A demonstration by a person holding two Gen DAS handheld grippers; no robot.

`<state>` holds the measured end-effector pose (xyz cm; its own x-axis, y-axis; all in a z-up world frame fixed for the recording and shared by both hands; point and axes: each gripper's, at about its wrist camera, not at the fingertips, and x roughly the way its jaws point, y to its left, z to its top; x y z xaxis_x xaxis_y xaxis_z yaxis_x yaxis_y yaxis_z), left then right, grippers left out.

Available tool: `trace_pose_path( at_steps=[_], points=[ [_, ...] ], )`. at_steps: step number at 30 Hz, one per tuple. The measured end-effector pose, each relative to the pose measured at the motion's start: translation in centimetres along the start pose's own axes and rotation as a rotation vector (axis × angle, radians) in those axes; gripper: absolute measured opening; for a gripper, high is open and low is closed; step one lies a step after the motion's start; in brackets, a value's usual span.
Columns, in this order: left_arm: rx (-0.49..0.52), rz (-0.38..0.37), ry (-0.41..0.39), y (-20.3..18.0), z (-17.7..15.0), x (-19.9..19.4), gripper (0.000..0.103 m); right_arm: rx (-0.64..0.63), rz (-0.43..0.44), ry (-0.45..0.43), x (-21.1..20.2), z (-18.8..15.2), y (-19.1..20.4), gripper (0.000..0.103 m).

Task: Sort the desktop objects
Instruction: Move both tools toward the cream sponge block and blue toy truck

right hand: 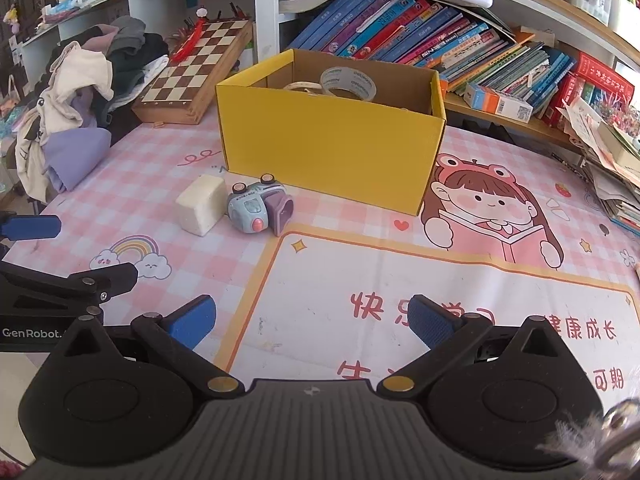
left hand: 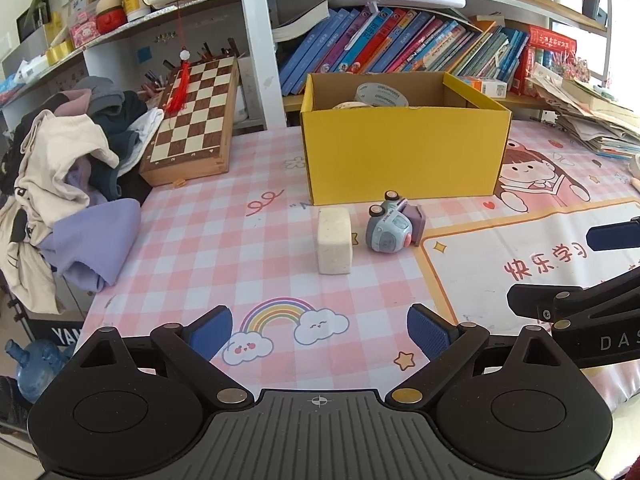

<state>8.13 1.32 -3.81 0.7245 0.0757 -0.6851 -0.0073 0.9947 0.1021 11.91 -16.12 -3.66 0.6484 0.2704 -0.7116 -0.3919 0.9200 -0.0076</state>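
Two objects lie on the pink checked desk mat (left hand: pixel 200 248) just in front of the open yellow cardboard box (left hand: pixel 404 152): a cream rectangular block (left hand: pixel 334 241) and, just beside it, a pale blue toy car (left hand: pixel 390 226). Left gripper (left hand: pixel 320 330) and right gripper (right hand: pixel 314 320) hover spread wide, empty, well short of both.

Left gripper (left hand: pixel 320 334), right gripper (right hand: pixel 312 322): black linkages, blue ribbed pads, brass pivot discs.
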Motion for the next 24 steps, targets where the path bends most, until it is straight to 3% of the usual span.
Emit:
trace_pose_path(
  at_steps=[24],
  points=[
    [-0.032, 0.02, 0.03, 0.3, 0.4, 1.4, 0.096, -0.029, 0.03, 0.023, 1.8, 1.2, -0.1, 0.103]
  ],
)
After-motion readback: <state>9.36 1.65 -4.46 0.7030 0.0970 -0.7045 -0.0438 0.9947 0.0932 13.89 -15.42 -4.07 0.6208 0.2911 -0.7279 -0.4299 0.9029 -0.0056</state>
